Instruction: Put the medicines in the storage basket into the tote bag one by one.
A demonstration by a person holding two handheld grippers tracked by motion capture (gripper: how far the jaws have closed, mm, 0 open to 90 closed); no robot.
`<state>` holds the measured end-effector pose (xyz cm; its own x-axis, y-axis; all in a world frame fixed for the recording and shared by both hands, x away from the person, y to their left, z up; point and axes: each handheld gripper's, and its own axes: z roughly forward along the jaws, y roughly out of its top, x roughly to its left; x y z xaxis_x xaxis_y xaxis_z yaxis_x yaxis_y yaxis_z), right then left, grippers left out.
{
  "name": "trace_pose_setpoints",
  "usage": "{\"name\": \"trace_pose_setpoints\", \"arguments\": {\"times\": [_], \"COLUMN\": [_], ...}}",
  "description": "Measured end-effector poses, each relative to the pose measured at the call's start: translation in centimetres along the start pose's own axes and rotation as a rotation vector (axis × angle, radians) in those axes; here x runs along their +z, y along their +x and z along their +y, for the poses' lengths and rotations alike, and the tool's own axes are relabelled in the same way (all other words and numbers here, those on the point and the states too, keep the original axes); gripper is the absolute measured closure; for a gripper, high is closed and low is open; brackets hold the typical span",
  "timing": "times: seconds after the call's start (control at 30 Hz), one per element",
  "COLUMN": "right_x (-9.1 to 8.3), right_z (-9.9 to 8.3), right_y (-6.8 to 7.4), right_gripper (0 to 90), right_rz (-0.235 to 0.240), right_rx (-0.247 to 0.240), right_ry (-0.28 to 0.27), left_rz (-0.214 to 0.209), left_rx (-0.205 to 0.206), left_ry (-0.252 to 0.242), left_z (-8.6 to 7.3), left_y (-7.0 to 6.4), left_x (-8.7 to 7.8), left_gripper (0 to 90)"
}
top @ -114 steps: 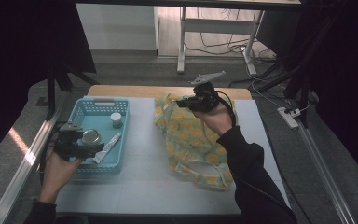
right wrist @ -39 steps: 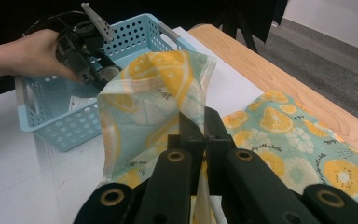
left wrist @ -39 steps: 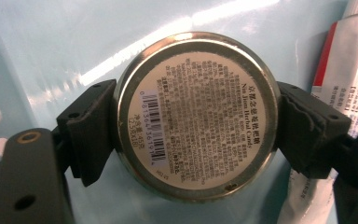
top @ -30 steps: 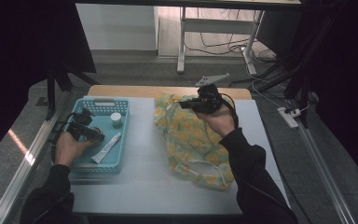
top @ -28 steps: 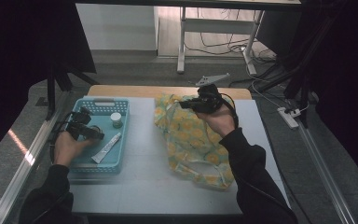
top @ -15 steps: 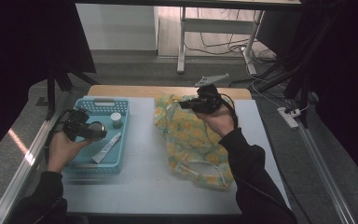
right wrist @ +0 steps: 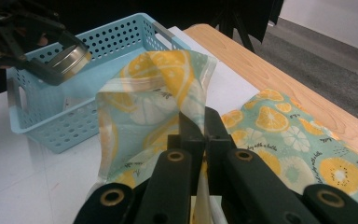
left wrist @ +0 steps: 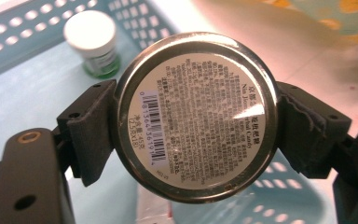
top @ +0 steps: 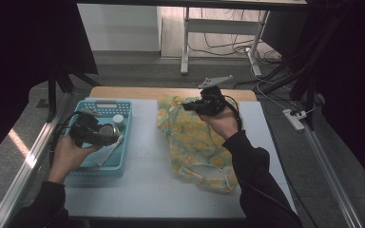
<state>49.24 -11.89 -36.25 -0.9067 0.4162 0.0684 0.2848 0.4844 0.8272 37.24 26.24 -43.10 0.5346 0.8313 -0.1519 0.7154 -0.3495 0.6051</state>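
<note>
**Tin lifted from the basket, bag mouth held up ready**

The left tool (left wrist: 193, 116) is clenched on a round metal tin (left wrist: 196, 114), its two padded jaws pressing opposite sides of the rim, so the labelled flat face with the barcode looks straight at the left gripper view's camera. In the high view that left tool (top: 91, 131) hangs above the blue basket (top: 123, 161) at the left of the tabletop (top: 147, 190), and the tin (top: 108, 131) sits clear of the basket floor. Below it in the basket lie a small white-capped bottle (left wrist: 93, 42) and a flat tube (top: 108, 151), both untouched.

The right tool (right wrist: 199, 128) is closed on the rim of the lemon-print bag (right wrist: 163, 88), its jaws pinched tight with cloth between them, and holds that edge raised so the fabric stands up in a peak. The rest of the bag (top: 195, 147) lies spread flat over the middle of the tabletop. From the right gripper view the tin (right wrist: 72, 58) shows well apart from the bag, over the basket's far side.

As I judge it, the work is packing the basket's things into the bag. The pick-up of the tin looks done and the bag's opening is held; carrying the tin across and dropping it in remains, as do the bottle and tube.
</note>
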Motion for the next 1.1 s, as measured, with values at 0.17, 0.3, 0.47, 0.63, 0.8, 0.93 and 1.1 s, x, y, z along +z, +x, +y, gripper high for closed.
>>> {"name": "trace_pose_setpoints", "arguments": {"times": [0.17,0.3,0.47,0.63,0.8,0.93,1.1], "right_x": [0.1,0.2,0.4,0.6,0.7,0.8,0.9], "right_z": [-0.1,-0.2,-0.3,-0.4,-0.4,-0.3,-0.3], "right_y": [0.0,-0.1,-0.2,-0.4,-0.6,-0.6,-0.7], "right_gripper": [89.4,89.4,89.4,89.4,89.4,89.4,89.4], "right_rz": [-0.001,-0.001,-0.003,-0.006,-0.002,0.002,0.002], "right_rx": [0.000,0.002,0.006,0.002,0.004,0.002,0.002], "right_ry": [0.002,0.003,0.006,0.008,0.008,0.008,0.012], "left_rz": [-0.032,-0.062,-0.099,-0.135,-0.168,-0.197,-0.230], "left_rx": [0.043,0.072,0.106,0.138,0.166,0.201,0.241], "left_ry": [-0.018,-0.024,-0.026,-0.029,-0.023,-0.021,-0.024], "left_z": [0.5,1.0,1.5,2.1,2.9,3.7,5.0], "left_y": [-1.6,-3.0,-4.6,-6.0,-7.5,-8.9,-10.8], "left_x": [0.0,0.1,0.6,1.2,1.9,2.5,3.2], "left_gripper": [20.7,20.7,20.7,20.7,20.7,20.7,20.7]}}
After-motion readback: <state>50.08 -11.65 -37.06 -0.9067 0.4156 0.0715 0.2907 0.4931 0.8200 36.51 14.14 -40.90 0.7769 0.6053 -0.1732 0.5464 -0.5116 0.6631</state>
